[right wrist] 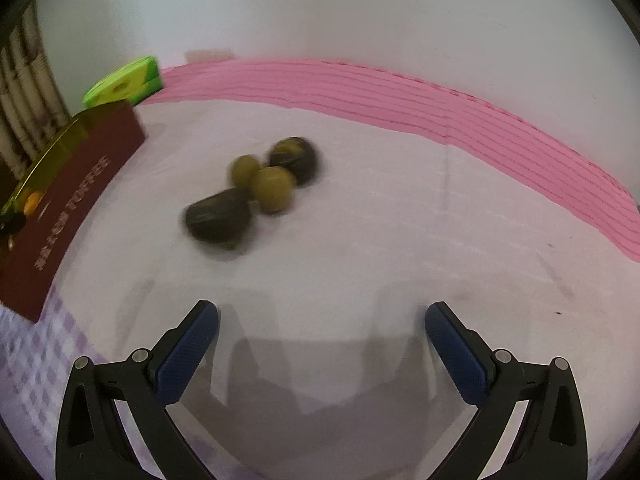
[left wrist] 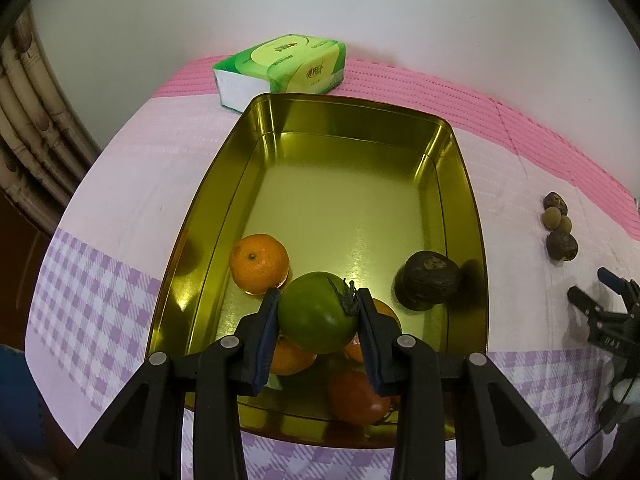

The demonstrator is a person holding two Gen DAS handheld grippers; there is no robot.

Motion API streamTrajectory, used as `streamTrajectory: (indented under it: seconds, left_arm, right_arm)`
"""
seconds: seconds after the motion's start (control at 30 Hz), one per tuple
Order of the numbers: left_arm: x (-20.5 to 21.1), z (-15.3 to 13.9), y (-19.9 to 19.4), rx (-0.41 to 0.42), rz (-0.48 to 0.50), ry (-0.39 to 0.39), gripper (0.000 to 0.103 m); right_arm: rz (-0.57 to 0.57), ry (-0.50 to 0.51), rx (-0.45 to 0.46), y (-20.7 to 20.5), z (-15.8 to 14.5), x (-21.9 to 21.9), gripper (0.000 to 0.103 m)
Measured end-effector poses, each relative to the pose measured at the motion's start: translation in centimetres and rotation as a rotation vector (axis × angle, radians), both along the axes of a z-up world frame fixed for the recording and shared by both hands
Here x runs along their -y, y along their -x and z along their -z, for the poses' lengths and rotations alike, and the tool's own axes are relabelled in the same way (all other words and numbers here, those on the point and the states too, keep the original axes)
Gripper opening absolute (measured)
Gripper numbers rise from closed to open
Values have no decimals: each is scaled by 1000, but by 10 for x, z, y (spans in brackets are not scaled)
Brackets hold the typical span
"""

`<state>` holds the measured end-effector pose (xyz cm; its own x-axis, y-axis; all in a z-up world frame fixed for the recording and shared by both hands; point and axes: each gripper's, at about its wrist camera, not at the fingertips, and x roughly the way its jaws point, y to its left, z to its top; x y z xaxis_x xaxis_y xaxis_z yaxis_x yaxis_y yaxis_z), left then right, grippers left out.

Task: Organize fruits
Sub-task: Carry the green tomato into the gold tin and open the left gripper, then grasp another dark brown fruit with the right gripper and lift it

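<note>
My left gripper [left wrist: 318,308] is shut on a green tomato [left wrist: 316,314] and holds it over the near end of a gold tin tray [left wrist: 352,120]. In the tray lie an orange [left wrist: 259,263], a dark avocado-like fruit [left wrist: 428,285], more oranges and a red fruit [left wrist: 354,398] under the gripper. My right gripper [right wrist: 322,320] stands open above the cloth with nothing between its fingers. Ahead of it lies a cluster of two dark fruits [right wrist: 218,219] and two small green ones [right wrist: 274,188]. The same cluster [left wrist: 560,228] shows at the right of the left wrist view.
A green tissue pack [left wrist: 286,66] lies behind the tray. The tray's dark red outer wall [right wrist: 68,204] is at the left of the right wrist view. The table wears a white, pink-striped and purple-checked cloth [right wrist: 360,240]. A white wall stands behind.
</note>
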<state>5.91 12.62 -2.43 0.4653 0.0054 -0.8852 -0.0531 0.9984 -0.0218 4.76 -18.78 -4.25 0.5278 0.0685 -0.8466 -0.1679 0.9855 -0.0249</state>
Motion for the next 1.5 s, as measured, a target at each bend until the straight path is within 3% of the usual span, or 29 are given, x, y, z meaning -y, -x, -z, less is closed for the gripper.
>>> streamTrajectory:
  seconds: [0.17, 0.33, 0.57, 0.97, 1.5]
  left_arm:
    - [1, 0, 1, 4, 7, 1, 34]
    - [1, -1, 1, 9, 12, 6, 34]
    - [-2, 0, 2, 18, 18, 21, 34]
    - [-1, -2, 3, 22, 19, 33, 37]
    - [-13, -26, 12, 92, -8, 57, 52]
  right_arm:
    - [-27, 1, 6, -6, -5, -24, 85]
    - [-23, -1, 6, -18, -8, -35, 62]
    - [-24, -20, -4, -29, -9, -45, 43]
    - [-31, -17, 3, -26, -16, -53, 41]
    - [-149, -94, 84, -6, -68, -107, 41]
